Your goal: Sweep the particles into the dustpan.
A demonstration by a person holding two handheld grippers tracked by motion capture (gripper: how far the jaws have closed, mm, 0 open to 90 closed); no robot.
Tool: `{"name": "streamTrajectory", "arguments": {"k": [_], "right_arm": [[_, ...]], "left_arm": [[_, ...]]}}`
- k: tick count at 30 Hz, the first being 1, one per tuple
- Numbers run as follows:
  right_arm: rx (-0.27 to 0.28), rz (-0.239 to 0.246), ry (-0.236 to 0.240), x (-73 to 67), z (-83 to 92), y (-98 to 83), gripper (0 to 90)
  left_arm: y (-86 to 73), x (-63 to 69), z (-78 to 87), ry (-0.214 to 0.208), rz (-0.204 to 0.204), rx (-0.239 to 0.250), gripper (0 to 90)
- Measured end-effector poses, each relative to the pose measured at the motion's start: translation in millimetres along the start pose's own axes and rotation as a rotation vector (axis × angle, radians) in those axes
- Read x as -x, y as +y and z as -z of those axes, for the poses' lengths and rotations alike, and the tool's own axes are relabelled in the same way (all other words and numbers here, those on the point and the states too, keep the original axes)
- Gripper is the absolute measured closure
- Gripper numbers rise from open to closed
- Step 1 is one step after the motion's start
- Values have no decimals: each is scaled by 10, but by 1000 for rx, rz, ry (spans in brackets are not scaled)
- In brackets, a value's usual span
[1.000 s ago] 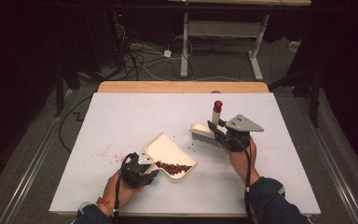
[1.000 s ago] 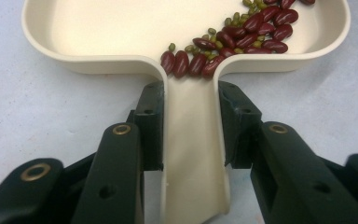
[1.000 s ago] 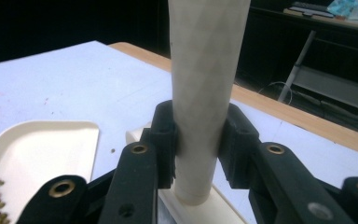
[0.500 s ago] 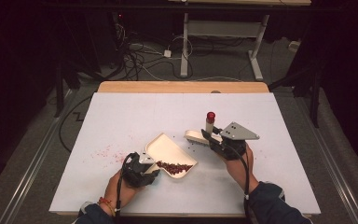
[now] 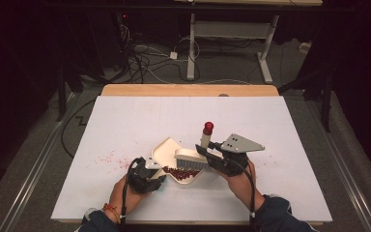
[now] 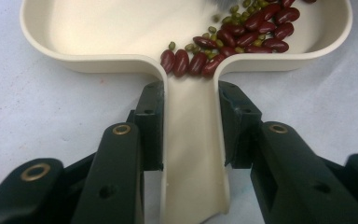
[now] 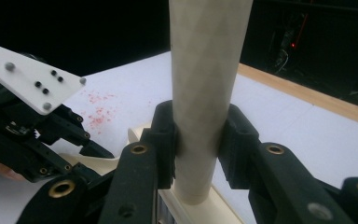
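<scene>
Dustpan (image 5: pixel 170 153): one, handle clamped in left gripper (image 6: pixel 189 116). Brush (image 5: pixel 193 157): one, handle clamped in right gripper (image 7: pixel 198 135). Beans (image 6: pixel 242 32) heaped, uncountable; bristles partly cut off.

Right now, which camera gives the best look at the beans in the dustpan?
The left gripper view: the beans lie close up, red and small green ones distinct, inside the dustpan. The high view shows a small dark-red patch. The right gripper view faces the brush handle.
</scene>
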State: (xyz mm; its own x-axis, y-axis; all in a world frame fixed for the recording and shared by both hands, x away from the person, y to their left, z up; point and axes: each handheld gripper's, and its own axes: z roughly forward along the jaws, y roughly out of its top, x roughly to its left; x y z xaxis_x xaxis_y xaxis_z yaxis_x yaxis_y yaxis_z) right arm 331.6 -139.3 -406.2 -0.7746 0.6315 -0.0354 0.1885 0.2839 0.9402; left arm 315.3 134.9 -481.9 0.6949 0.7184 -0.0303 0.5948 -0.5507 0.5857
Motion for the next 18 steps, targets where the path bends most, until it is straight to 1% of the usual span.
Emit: {"name": "streamTrajectory", "arguments": {"k": [4,6,8,9,12,14,18], "right_arm": [[31,23,-3,-7,54,47,705],[45,18,5,22,81,72,704],[59,17,2,75,102,101,704],[61,18,-4,96,105,107,704],[61,31,-44,182,105,121,704],[64,42,-68,234,100,137,704],[56,50,-90,306,91,144,704]], "left_arm": [[-5,-12,6,-4,2,2,635],[-18,-31,8,-9,2,1,634],[-20,-40,16,-11,5,1,634],[-22,-44,21,-14,9,4,634],[-38,-66,18,-18,13,6,634],[-48,-82,15,-29,18,10,634],[-54,-89,16,-32,19,14,635]]}}
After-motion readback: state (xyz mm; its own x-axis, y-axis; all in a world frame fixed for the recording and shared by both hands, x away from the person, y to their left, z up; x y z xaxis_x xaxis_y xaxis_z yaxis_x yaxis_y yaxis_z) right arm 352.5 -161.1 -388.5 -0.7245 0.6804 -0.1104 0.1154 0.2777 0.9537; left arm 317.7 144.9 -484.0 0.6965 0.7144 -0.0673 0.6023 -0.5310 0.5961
